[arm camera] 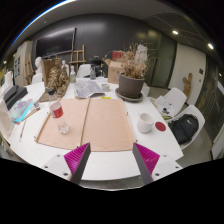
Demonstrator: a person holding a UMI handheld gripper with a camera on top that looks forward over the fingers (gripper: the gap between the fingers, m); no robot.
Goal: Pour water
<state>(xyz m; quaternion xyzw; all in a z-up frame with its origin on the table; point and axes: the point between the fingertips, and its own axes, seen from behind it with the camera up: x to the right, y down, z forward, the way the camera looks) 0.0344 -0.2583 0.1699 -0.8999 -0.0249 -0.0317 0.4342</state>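
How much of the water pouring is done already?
Nothing looks done yet. The gripper is open and empty, hanging above the near edge of the white table. The red cup and the clear glass stand untouched on the left side of the brown mat, well beyond the fingers. What is left: reach in, pick up a cup and pour. I cannot tell whether either holds water.
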